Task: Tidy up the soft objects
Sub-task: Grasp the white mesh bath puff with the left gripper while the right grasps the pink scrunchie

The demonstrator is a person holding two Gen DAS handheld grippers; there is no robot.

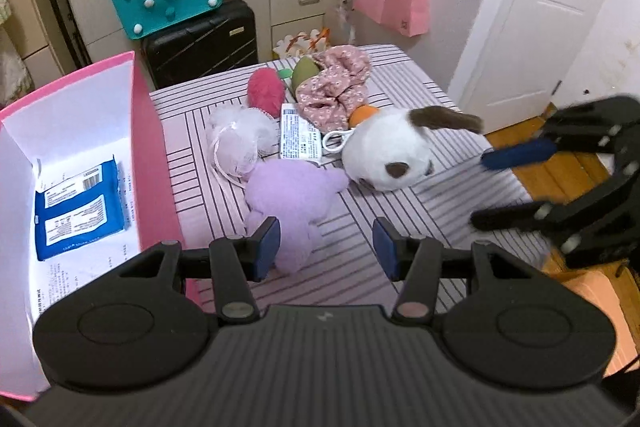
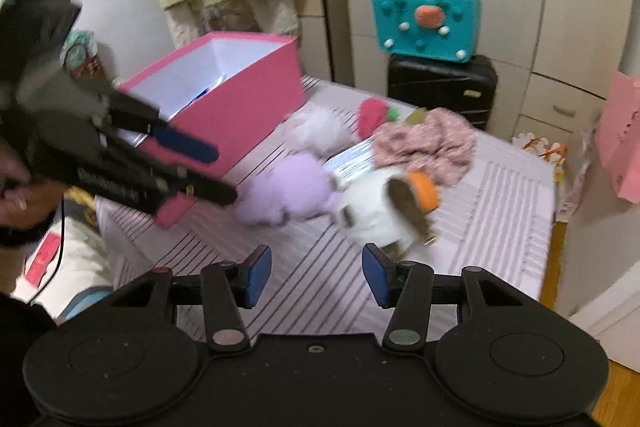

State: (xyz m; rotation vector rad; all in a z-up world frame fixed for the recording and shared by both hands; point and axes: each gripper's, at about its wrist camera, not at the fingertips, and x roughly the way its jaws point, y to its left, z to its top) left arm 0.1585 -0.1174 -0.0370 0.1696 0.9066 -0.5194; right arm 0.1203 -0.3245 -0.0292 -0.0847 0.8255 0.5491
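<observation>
Left gripper [image 1: 326, 247] open, above purple plush [image 1: 292, 203]

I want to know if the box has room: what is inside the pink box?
The pink box holds one blue packet lying flat on its white printed floor. The near end is covered by the left hand-held gripper.

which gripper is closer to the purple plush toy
Left. The left gripper hangs open right over the purple plush toy, one finger beside it. The right gripper, jaws opening and empty, sits farther back, nearer the white dog plush.
</observation>
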